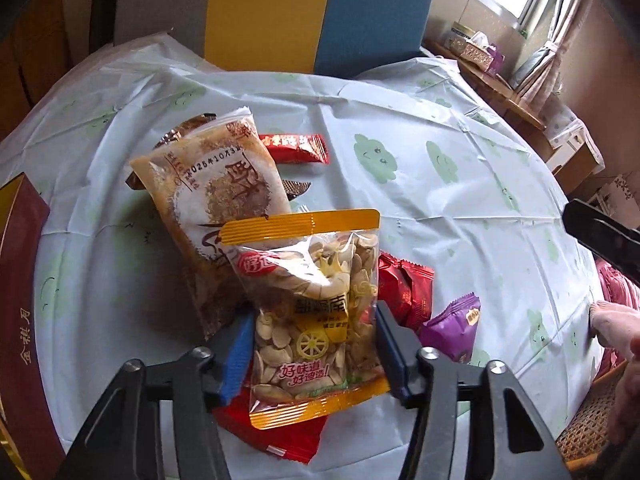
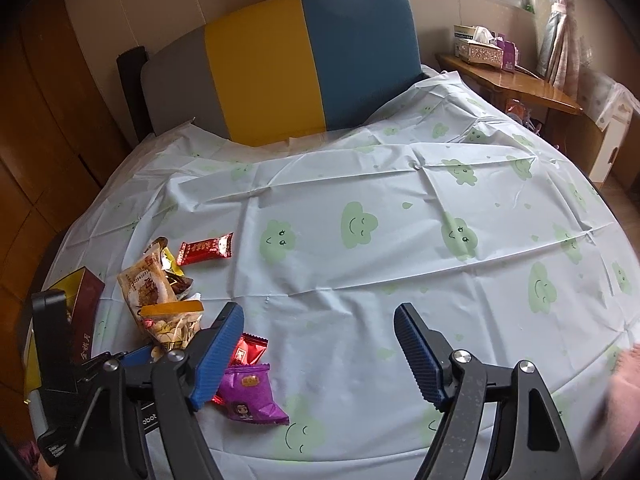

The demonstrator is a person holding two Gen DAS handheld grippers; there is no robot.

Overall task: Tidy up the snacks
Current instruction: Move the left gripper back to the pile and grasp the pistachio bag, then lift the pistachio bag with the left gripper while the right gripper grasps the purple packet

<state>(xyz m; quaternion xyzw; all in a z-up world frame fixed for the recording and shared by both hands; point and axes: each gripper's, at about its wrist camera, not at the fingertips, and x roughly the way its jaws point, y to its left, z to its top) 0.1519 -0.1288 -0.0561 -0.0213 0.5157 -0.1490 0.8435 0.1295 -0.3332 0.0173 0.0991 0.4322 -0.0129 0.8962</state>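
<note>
My left gripper (image 1: 316, 344) is shut on a clear seed packet with orange ends (image 1: 316, 312), held upright over the snack pile; it also shows in the right wrist view (image 2: 172, 322). Behind it leans a beige pastry packet (image 1: 216, 192). Red packets (image 1: 408, 292), a purple packet (image 1: 452, 328) and a red bar (image 1: 296, 148) lie on the cloud-print tablecloth (image 1: 440, 200). My right gripper (image 2: 320, 344) is open and empty above the cloth, right of the purple packet (image 2: 250, 392) and a red packet (image 2: 250, 350).
A dark red and gold box (image 1: 20, 300) stands at the table's left edge; it also shows in the right wrist view (image 2: 86, 304). A yellow, blue and grey chair back (image 2: 304, 60) stands behind the table. A wooden side shelf with tissue boxes (image 2: 480, 50) is at the right.
</note>
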